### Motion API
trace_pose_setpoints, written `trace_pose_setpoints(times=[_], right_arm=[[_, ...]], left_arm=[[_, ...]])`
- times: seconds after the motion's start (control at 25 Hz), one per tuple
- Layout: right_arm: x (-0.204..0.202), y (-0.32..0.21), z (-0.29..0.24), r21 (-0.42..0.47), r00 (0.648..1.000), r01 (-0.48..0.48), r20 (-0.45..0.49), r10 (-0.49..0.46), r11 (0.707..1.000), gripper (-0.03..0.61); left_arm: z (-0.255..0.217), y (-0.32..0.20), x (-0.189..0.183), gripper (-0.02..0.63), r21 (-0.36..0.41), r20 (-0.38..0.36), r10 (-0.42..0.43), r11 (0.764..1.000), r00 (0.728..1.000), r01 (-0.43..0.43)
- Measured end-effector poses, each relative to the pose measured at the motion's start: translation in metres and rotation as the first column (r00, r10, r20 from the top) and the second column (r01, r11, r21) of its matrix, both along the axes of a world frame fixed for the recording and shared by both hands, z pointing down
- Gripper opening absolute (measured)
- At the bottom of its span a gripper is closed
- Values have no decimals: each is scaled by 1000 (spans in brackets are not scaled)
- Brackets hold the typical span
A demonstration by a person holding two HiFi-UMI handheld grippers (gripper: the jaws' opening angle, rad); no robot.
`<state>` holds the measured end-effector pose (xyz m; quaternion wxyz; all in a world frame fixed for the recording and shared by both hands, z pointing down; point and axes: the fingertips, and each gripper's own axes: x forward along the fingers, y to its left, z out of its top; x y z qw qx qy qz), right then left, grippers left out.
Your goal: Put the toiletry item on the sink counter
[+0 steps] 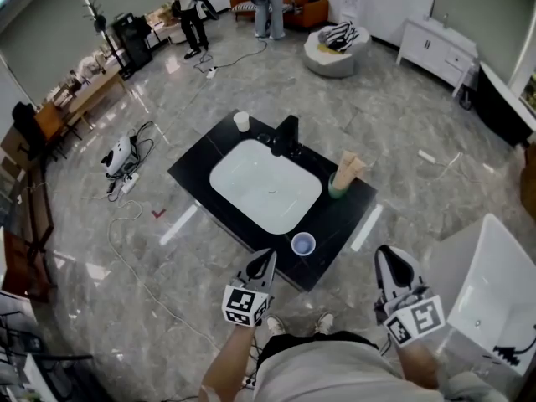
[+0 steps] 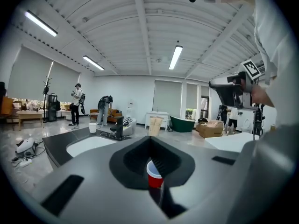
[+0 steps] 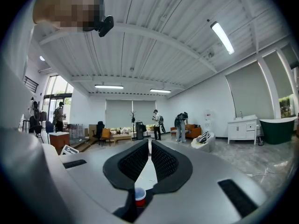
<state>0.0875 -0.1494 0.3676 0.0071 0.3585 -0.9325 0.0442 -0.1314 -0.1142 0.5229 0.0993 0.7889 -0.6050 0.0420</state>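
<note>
A black sink counter [image 1: 339, 224] with a white basin [image 1: 266, 185] and a black faucet [image 1: 287, 135] stands in front of me. A small blue-rimmed cup [image 1: 303, 244] sits near its front edge. A green holder with tan wooden items [image 1: 344, 177] stands at the right, and a white cup [image 1: 241, 121] at the far left corner. My left gripper [image 1: 269, 255] hovers at the front edge just left of the blue-rimmed cup, jaws shut and empty [image 2: 150, 139]. My right gripper [image 1: 388, 256] hangs over the floor right of the counter, jaws together with nothing between them [image 3: 149, 143].
A white tub [image 1: 494, 291] stands close at my right. Cables and a small white device [image 1: 121, 156] lie on the floor to the left. People [image 1: 191, 11] stand far back, near a round pouf [image 1: 335, 48] and a white cabinet [image 1: 435, 47].
</note>
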Motion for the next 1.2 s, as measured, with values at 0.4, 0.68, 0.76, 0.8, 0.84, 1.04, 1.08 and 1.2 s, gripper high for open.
trace_pose_setpoints(times=[0.4,0.68,0.76,0.8,0.84,1.04,1.08,1.2], right_arm=[[-7,0,3,-14,1000,1,16,-1,1000,43],[-10,0,5,-38,1000,10,25,-9,999,43],[-14,0,8,-64,999,27,36,-25,998,43],[-17,0,10,-78,999,37,40,-34,996,43],[-20,0,12,-90,998,47,44,-43,995,43],[-39,4,16,-103,994,105,38,-101,989,43],[-43,6,16,-103,993,113,38,-110,988,43],[-48,8,16,-104,992,125,39,-122,987,43]], left_arm=[[-42,20,2,2,74,-117,47,997,992,-38],[-43,34,-8,2,48,-238,5,999,971,6],[-45,39,-11,2,36,-239,-9,999,971,18],[-46,41,-11,2,35,-234,-11,999,972,19],[-46,44,-12,2,38,-230,-9,999,973,18],[-51,54,-16,2,61,-228,-8,998,974,23],[-52,55,-16,2,63,-226,-9,998,974,24],[-58,59,-14,2,64,-220,-11,998,975,26]])
